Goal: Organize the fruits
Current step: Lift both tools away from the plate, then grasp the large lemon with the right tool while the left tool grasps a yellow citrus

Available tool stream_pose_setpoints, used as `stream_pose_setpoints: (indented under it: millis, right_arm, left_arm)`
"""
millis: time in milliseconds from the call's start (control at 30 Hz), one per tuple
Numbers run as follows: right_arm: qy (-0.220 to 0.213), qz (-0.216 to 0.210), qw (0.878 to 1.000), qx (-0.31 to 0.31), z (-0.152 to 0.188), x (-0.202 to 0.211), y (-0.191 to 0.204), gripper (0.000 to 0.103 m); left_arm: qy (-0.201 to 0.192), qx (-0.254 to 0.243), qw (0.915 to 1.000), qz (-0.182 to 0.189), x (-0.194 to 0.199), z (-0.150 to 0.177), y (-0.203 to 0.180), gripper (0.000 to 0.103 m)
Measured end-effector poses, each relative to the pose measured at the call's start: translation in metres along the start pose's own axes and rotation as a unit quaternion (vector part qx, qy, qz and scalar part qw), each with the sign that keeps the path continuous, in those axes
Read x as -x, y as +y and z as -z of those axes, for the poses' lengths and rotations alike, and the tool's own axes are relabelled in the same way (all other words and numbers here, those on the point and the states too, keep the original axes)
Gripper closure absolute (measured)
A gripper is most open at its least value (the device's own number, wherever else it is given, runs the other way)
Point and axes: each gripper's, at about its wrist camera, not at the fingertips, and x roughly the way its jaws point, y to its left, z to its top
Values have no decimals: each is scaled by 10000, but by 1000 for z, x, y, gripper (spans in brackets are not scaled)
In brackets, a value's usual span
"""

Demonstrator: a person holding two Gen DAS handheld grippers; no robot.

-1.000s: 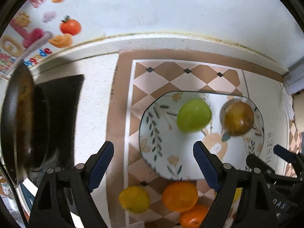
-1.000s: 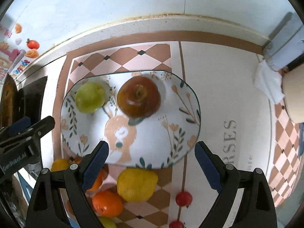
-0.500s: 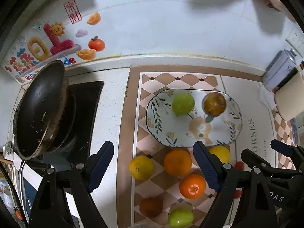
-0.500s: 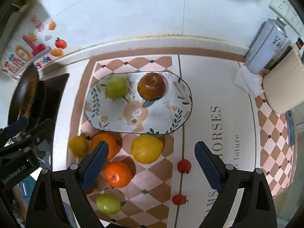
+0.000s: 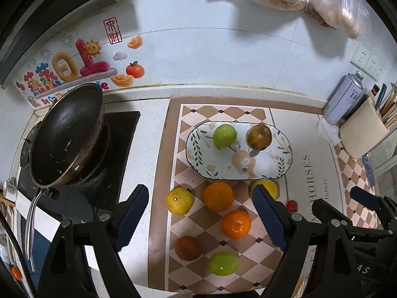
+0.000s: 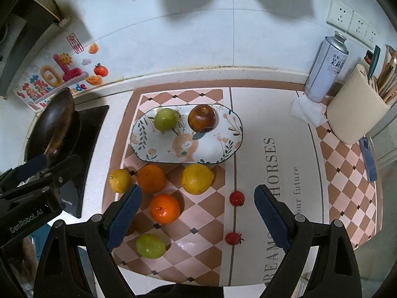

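Note:
An oval patterned plate [image 6: 218, 149] [image 5: 275, 166] lies on the checkered mat and holds a green apple [image 6: 165, 119] [image 5: 224, 135] and a dark red apple [image 6: 202, 118] [image 5: 258, 137]. In front of it on the mat lie a lemon [image 6: 197, 178], two oranges [image 6: 151, 178] [image 6: 164, 208], a small yellow citrus [image 6: 120, 180], a green fruit [image 6: 150, 245], a brown fruit [image 5: 187, 248] and two small red fruits [image 6: 237, 198] [image 6: 232, 238]. My left gripper [image 5: 201, 214] and right gripper [image 6: 197, 211] are both open and empty, high above the fruits.
A dark pan [image 5: 67, 134] sits on the stove at the left. A spray can [image 6: 325, 67], a crumpled tissue [image 6: 306, 111] and a beige utensil holder [image 6: 354, 114] stand at the back right. The wall runs behind the counter.
Both grippers have pulled up and back from the plate. The loose fruits on the mat and more of the counter have come into view. Both stay open.

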Motion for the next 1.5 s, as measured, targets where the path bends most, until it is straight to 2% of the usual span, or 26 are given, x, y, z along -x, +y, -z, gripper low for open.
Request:
stream_pose_setpoints:
  millis: [167, 267, 333, 433, 633, 800, 967, 1100, 1167, 1267, 1333, 1400, 1500]
  right_arm:
    - [-9, -232, 9997, -117, 7, 7, -3, 9]
    - [170, -332, 9990, -246, 9, -8, -10, 9]
    - [375, -447, 9976, -366, 11, -27, -16, 9]
    - [728, -643, 9937, -551, 14, -64, -24, 9]
    - [1320, -811, 9844, -830, 17, -135, -36, 9]
    - [1543, -740, 9823, -766, 11, -171, -34, 9]
    - [1674, -718, 9809, -676, 1, -199, -29, 12]
    - [1817, -655, 9796, -550, -6, -220, -21, 19]
    - [1884, -609, 9791, -471, -7, -229, -16, 24]
    - [1975, -566, 9778, -414, -7, -240, -11, 27]
    - [1988, -520, 9778, -400, -7, -244, -9, 29]
    - [1974, -462, 9785, -382, -7, -248, -9, 34]
    - [1963, -469, 9787, -380, -5, -250, -10, 35]
  left_arm:
    - [0, 169, 9998, 74, 7, 5, 5, 18]
    - [93, 327, 9994, 61, -1, 6, 14, 18]
    - [331, 410, 9986, -30, -18, 8, 24, 5]
    - [630, 551, 9963, -201, -45, 12, 39, 4]
    - [1461, 827, 9851, -373, -116, 21, 65, 4]
    - [2002, 942, 9749, -235, -163, 27, 68, 5]
    - [2262, 1111, 9677, -107, -194, 28, 70, 5]
    - [2454, 1228, 9616, -20, -212, 30, 71, 10]
    - [2450, 1241, 9615, -3, -215, 31, 72, 10]
    - [2441, 1229, 9619, 80, -218, 33, 71, 13]
    - [2468, 1209, 9614, 108, -219, 34, 70, 26]
    - [2478, 1244, 9605, 239, -220, 35, 70, 32]
    - [2436, 1152, 9625, 311, -220, 34, 64, 46]
